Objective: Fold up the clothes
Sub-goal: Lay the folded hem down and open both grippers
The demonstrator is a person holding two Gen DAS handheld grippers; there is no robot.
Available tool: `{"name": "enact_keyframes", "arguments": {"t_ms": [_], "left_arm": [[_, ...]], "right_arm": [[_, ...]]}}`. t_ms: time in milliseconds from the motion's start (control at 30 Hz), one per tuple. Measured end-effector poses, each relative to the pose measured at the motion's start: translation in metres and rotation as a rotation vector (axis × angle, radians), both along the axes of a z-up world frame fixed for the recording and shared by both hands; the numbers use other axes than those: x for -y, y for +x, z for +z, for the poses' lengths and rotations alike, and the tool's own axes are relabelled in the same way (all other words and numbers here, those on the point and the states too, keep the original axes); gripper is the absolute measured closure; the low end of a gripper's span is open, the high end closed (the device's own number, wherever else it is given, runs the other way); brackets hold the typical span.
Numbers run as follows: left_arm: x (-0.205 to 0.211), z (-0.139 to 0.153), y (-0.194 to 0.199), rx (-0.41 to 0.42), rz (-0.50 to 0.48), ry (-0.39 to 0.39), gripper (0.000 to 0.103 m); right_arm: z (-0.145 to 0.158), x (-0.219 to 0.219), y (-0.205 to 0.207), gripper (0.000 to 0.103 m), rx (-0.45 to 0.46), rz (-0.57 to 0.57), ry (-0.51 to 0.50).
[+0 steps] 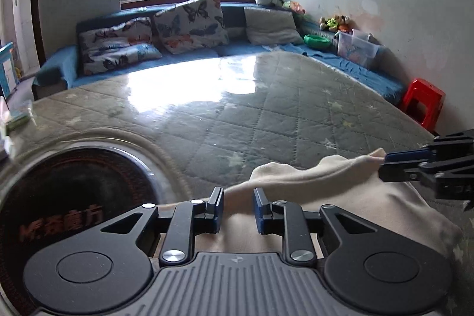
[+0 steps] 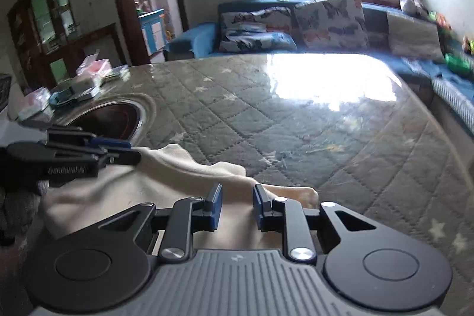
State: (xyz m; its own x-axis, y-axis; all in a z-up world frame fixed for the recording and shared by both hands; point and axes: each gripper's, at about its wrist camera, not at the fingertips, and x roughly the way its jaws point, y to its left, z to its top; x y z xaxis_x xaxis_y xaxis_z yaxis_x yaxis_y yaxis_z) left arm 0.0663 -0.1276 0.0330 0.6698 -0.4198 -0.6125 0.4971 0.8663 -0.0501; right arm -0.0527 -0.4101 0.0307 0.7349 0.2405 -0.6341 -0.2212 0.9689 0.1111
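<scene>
Cloth [image 1: 340,197]: cream garment, bunched and creased, lying on the near edge of the table between the two claws; also seen from the right wrist [image 2: 124,191].
Table [image 1: 266,114]: covered by a grey-green quilted pad with pale stars under a glossy clear sheet that reflects the window glare.
Left claw [image 1: 238,208]: fingers spread, with the cloth running under and between them; nothing pinched in its own view. From the right wrist [image 2: 130,151] it comes in side-on from the left, tips at the cloth's raised edge, and there I cannot tell how wide it stands.
Right claw [image 2: 237,208]: fingers spread over the cloth, a gap between the blue pads, nothing clamped in its own view. From the left wrist [image 1: 385,165] it enters from the right with its tips at a lifted corner of the cloth; whether it pinches there I cannot tell.
Round inset [image 1: 77,197]: dark disc with a metal rim set into the table, left of the cloth.
Sofa [image 1: 207,52]: blue, behind the table, with butterfly-print cushions [image 1: 189,22].
Stool [image 1: 423,102]: red plastic, by the right wall.
Packets [image 2: 86,76]: piled at the table's far left corner.
</scene>
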Motion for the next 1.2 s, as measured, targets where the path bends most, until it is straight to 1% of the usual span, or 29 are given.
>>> {"name": "enact_keyframes", "arguments": {"t_ms": [67, 133, 233, 300, 400, 500, 667, 733, 867, 933, 967, 1033, 1133, 1200], "left_arm": [[-0.006, 0.002, -0.017, 0.043, -0.033, 0.015, 0.079], [-0.009, -0.001, -0.03, 0.062, -0.061, 0.03, 0.079], [-0.014, -0.012, -0.04, 0.048, -0.063, 0.046, 0.079], [-0.018, -0.018, -0.043, 0.046, -0.049, 0.032, 0.078], [-0.023, -0.018, -0.046, 0.025, -0.032, 0.005, 0.078], [-0.024, -0.017, -0.052, 0.018, -0.03, 0.01, 0.078], [-0.028, -0.017, -0.068, 0.014, -0.034, -0.006, 0.078], [-0.03, -0.017, -0.076, 0.011, -0.037, -0.015, 0.078], [-0.031, -0.017, -0.089, 0.023, -0.044, -0.012, 0.078], [-0.032, -0.014, -0.091, 0.015, -0.038, -0.014, 0.076], [-0.032, -0.013, -0.091, 0.014, -0.034, -0.014, 0.073], [-0.032, -0.009, -0.091, 0.019, -0.02, -0.015, 0.07], [-0.033, -0.005, -0.088, 0.023, 0.001, -0.025, 0.07], [-0.033, -0.004, -0.083, 0.02, 0.012, -0.026, 0.07]], "right_arm": [[0.005, -0.003, -0.013, 0.08, 0.015, 0.026, -0.012], [0.008, -0.008, -0.027, 0.079, 0.025, 0.058, -0.019], [0.007, -0.018, -0.042, 0.075, 0.039, 0.097, -0.026], [0.001, -0.023, -0.047, 0.075, 0.042, 0.108, -0.043], [-0.009, -0.03, -0.055, 0.073, 0.046, 0.125, -0.068], [-0.018, -0.037, -0.064, 0.072, 0.049, 0.138, -0.089], [-0.018, -0.032, -0.082, 0.072, 0.049, 0.133, -0.083], [-0.019, -0.028, -0.091, 0.072, 0.048, 0.127, -0.064], [-0.017, -0.025, -0.107, 0.072, 0.04, 0.139, -0.05], [-0.013, -0.022, -0.111, 0.072, 0.035, 0.14, -0.038], [-0.01, -0.02, -0.113, 0.072, 0.033, 0.138, -0.029], [-0.004, -0.015, -0.113, 0.071, 0.044, 0.121, -0.015], [0.004, -0.007, -0.105, 0.071, 0.075, 0.079, -0.003], [0.004, -0.004, -0.095, 0.071, 0.075, 0.05, -0.002]]}}
